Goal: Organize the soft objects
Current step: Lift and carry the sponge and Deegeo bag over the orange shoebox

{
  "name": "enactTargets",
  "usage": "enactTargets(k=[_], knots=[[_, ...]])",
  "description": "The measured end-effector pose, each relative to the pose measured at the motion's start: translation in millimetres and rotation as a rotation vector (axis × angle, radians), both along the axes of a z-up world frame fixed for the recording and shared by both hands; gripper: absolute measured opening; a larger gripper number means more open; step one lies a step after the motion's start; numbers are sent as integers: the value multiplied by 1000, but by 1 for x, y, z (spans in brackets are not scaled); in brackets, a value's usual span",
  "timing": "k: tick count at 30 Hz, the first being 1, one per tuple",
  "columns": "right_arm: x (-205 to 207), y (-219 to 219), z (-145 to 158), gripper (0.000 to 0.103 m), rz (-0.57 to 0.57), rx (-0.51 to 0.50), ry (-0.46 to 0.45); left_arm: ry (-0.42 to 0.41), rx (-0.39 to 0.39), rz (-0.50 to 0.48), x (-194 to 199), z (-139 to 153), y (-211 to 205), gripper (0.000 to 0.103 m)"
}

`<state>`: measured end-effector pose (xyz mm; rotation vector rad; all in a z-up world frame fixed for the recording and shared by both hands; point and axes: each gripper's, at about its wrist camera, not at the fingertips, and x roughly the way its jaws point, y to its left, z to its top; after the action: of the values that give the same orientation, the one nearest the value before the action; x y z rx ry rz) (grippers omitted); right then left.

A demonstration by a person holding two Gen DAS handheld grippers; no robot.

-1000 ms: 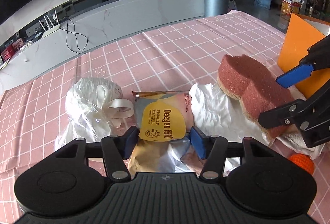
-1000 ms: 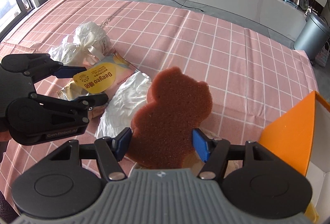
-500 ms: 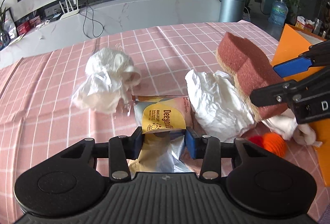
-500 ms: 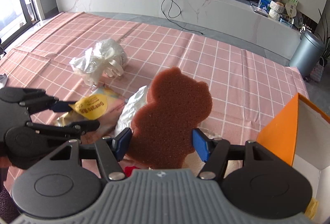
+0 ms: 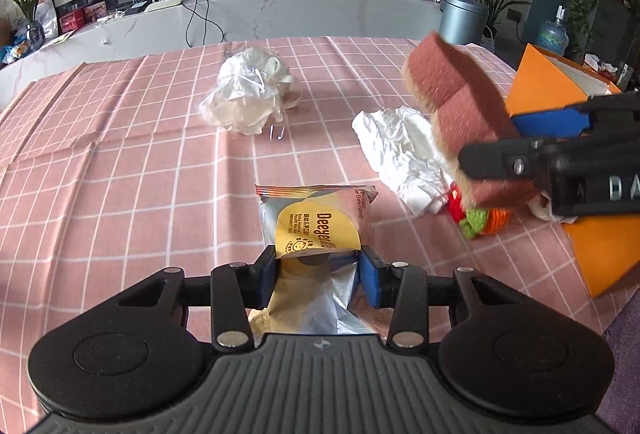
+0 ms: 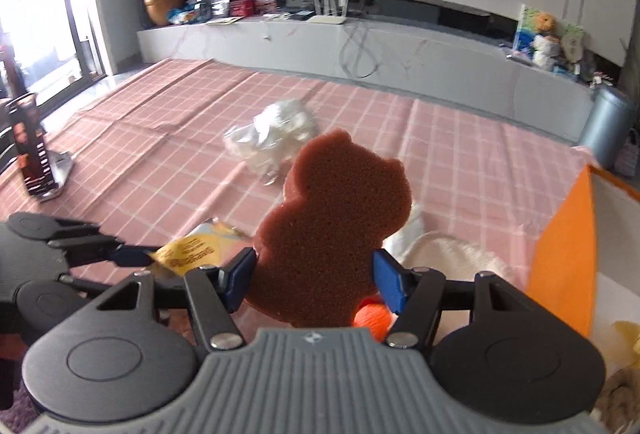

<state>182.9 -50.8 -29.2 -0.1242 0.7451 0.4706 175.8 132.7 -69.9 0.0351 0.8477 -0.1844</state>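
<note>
Nearest us, our left claw (image 5: 318,270) is clamped on the yellow-labelled foil packet (image 5: 316,222), held above the pink checked worktop (image 5: 120,194). Our right claw (image 6: 314,276) grips the brown bear-shaped sponge (image 6: 332,230), lifted beside the orange box (image 5: 560,90). Below it lie crumpled white plastic (image 5: 400,146) and an orange-and-green knitted toy (image 5: 484,220). Farther back sits a white tied bag (image 5: 248,98).

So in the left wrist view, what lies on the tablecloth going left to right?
Clear bag of white stuff → yellow-labelled packet in the left gripper → crumpled white bag → orange box.
</note>
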Motion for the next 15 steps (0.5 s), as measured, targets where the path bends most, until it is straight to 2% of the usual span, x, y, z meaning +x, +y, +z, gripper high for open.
enactTargets(k=[6,10,13,15], knots=[[-20,3,-20,63,39,18,87,21,-18,-1,-14,-5,4,48],[-28,3,-33,63,43,0,112,17,-13,1,-19,-9,4,49],[-33,4,-39,63,53,-17,99,20,-17,-5,-20,-11,4,52],[-33,2,-41,63,57,-17,98,10,-14,-11,-22,-12,4,60]])
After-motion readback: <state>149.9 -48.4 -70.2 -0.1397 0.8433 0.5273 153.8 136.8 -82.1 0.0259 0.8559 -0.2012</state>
